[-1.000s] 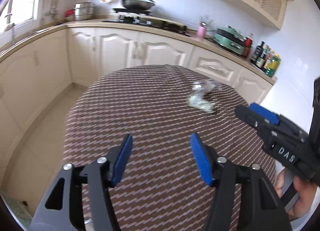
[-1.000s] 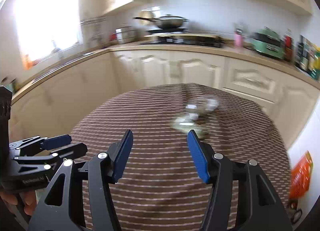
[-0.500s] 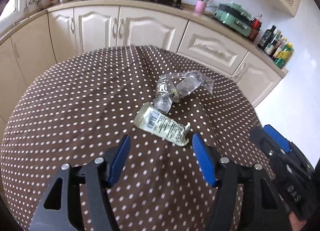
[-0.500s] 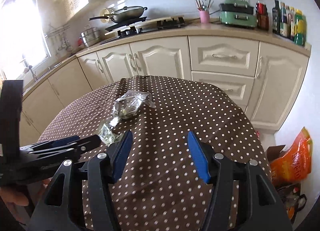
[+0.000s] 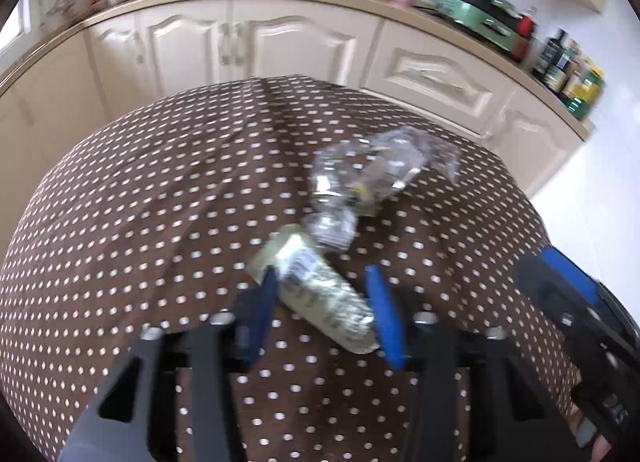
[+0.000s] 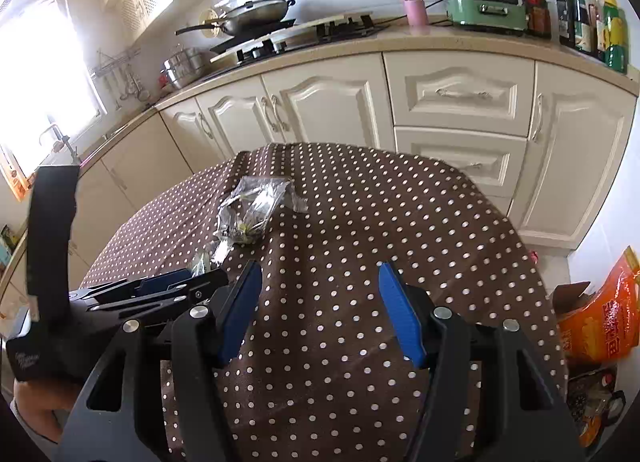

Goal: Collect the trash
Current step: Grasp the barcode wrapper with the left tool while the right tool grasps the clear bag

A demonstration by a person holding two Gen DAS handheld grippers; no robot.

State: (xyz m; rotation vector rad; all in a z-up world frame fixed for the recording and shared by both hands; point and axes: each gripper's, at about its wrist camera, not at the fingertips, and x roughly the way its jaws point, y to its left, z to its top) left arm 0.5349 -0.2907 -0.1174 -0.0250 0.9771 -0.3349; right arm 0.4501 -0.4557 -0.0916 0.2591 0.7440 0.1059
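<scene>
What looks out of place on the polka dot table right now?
Two pieces of litter lie on the tablecloth: a flattened pale wrapper with a barcode, now between the open left gripper's fingers, and a crumpled clear plastic bag just beyond it. The cloth shows some creases. Nothing is spilled. The right gripper hovers open over bare cloth.

My left gripper [image 5: 322, 304] has closed in: the flattened wrapper [image 5: 320, 294], previously ahead of my fingertips, now lies between my open jaws.

A matt dotted cloth [image 6: 400, 222] covers the table; glossy, crinkled clear plastic forms the bag [image 5: 372, 174] and the wrapper [image 5: 320, 294].
</scene>
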